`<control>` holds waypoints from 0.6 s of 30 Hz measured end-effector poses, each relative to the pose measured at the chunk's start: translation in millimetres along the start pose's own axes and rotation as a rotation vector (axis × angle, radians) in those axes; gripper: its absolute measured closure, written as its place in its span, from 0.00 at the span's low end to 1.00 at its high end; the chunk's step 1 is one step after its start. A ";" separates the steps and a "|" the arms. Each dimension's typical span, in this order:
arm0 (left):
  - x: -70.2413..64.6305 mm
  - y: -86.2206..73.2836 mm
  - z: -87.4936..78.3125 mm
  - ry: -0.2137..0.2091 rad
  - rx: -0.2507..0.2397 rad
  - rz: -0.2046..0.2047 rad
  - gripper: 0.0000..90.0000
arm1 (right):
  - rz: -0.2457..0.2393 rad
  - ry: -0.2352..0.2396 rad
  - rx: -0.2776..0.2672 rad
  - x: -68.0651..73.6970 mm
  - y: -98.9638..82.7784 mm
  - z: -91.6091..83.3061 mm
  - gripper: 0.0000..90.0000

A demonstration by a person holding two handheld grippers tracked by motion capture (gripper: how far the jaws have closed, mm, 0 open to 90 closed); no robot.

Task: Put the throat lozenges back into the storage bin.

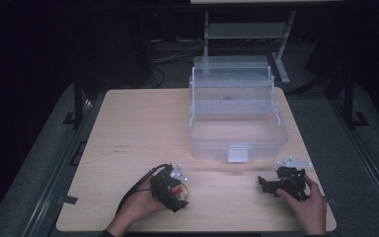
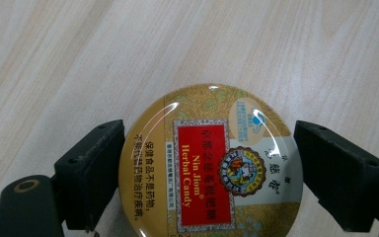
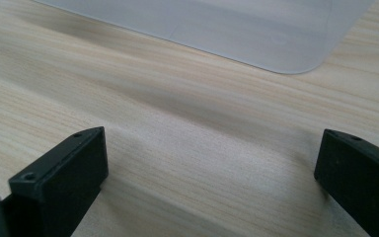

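Observation:
A round gold candy tin [image 2: 207,163] with a red "Nin Jiom Herbal Candy" label lies flat on the wooden table [image 1: 138,128] near its front edge, left of centre [image 1: 182,191]. My left gripper [image 2: 209,148] points down over it, with one black jaw against each side of the tin, and a hand holds that gripper [image 1: 177,193]. My right gripper [image 1: 265,183] rests low at the front right, aimed left. In its own view the right gripper [image 3: 212,158] is open, with bare wood between its jaws.
A clear plastic tiered box [image 1: 237,133] stands open at the back centre-right of the table, latch facing me. Its frosted base [image 3: 227,29] lies just ahead of the right gripper. Dark floor and a metal stand lie beyond the table.

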State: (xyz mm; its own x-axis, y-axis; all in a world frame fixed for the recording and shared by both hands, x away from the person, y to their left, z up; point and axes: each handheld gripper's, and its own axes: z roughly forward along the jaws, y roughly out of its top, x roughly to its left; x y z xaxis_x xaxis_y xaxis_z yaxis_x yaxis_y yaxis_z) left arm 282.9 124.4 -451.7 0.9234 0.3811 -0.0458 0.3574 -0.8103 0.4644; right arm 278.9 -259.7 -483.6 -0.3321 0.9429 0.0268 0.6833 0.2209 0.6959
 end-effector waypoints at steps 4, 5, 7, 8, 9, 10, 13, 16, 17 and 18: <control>0.9 -0.8 -1.1 0.002 0.000 -0.001 0.18 | 0.000 0.000 0.000 0.0 0.0 0.0 0.00; 0.9 -0.8 -1.1 0.002 0.000 -0.001 0.18 | -0.001 0.000 0.000 0.0 0.0 0.0 0.00; 1.4 -1.1 -1.8 0.004 0.005 0.005 0.18 | 0.000 0.000 0.000 0.0 0.0 0.0 0.00; 1.4 -1.2 -2.2 0.002 0.003 0.004 0.20 | 0.000 0.000 0.000 0.0 0.0 0.0 0.00; 1.2 -1.2 -2.4 0.003 0.003 0.004 0.21 | 0.000 0.000 0.000 0.0 0.0 0.0 0.00; 1.2 -1.3 -2.4 0.002 0.002 0.003 0.21 | 0.000 0.000 0.000 0.0 0.0 0.0 0.00; 1.3 -1.4 -2.6 0.003 0.003 0.004 0.21 | 0.000 0.000 0.000 0.0 0.0 0.0 0.00; 1.5 -1.5 -3.0 0.003 0.006 0.002 0.21 | 0.000 0.000 0.000 0.0 0.0 0.0 0.00; 1.5 -1.5 -3.0 0.003 0.006 0.002 0.21 | 0.000 0.000 0.000 0.0 0.0 0.0 0.00; 1.7 -1.6 -3.2 0.002 0.006 0.000 0.21 | 0.000 0.000 0.000 0.0 0.0 0.0 0.00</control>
State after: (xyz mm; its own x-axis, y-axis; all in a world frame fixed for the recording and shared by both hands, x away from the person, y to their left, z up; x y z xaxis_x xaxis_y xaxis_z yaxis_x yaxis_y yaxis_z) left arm 283.4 127.8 -449.7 0.9230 0.3823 -0.0437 0.3584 -0.8130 0.4589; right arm 278.9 -259.8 -483.6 -0.3323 0.9428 0.0265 0.6830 0.2211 0.6961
